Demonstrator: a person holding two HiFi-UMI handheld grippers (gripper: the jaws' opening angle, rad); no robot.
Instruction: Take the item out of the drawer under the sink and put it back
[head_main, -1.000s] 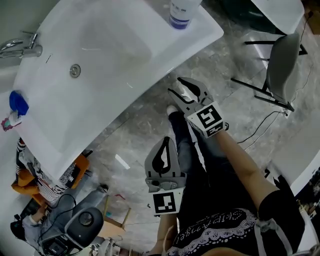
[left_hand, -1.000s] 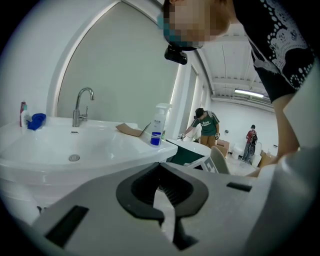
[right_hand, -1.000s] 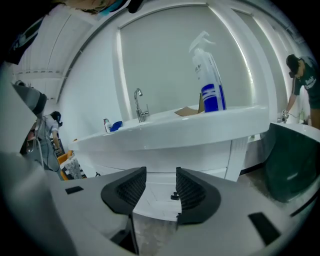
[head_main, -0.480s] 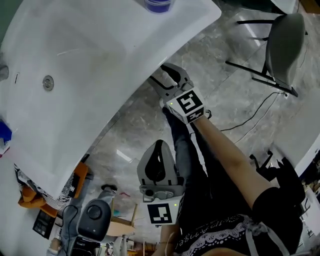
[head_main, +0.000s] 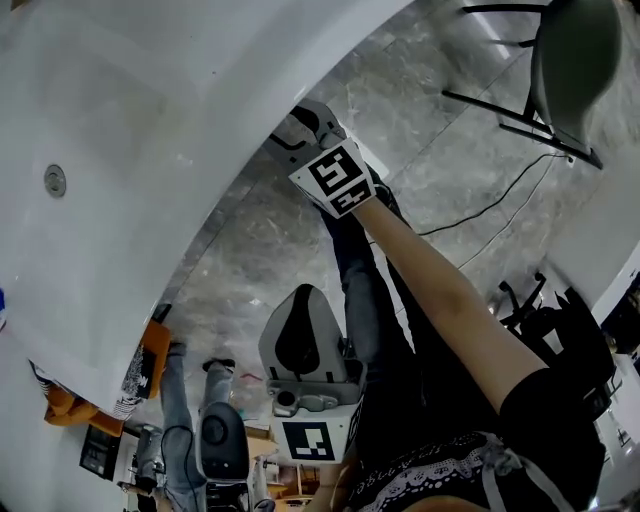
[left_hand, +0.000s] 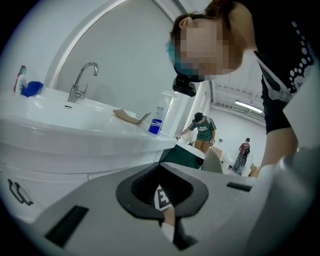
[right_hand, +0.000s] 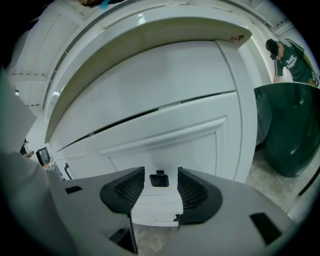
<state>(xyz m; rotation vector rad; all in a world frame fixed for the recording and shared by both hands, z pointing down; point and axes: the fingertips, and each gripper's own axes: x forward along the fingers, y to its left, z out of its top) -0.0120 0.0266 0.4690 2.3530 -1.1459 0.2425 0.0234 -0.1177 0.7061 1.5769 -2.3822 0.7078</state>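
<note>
Right gripper (right_hand: 159, 192): the fingers (right_hand: 127, 192) are spread wide and have just been opening. The drawer's (right_hand: 165, 145) little dark square handle (right_hand: 159, 180) sits framed in the gap between them, and neither pad is pinching it. The drawer is shut, tucked under the sink (head_main: 120, 150), so the item is out of sight.

Left gripper (left_hand: 160, 167): fingers pressed together at the tips with nothing in them. Looking through their loop you get a peek at the right one's cube (head_main: 335, 178), which is just black-and-white squares, no words.

Pose-wise, the right arm (head_main: 450, 300) is stretched out long and bare toward the cabinet below the sink rim. The left gripper hangs back close to the body, over the marble floor (head_main: 260, 260), aimed the same way.

Reading material is thin. The bottle (left_hand: 157, 120) on the sink has a blue label, and the person (left_hand: 202, 132) in green has shirt print, both too small to read.
</note>
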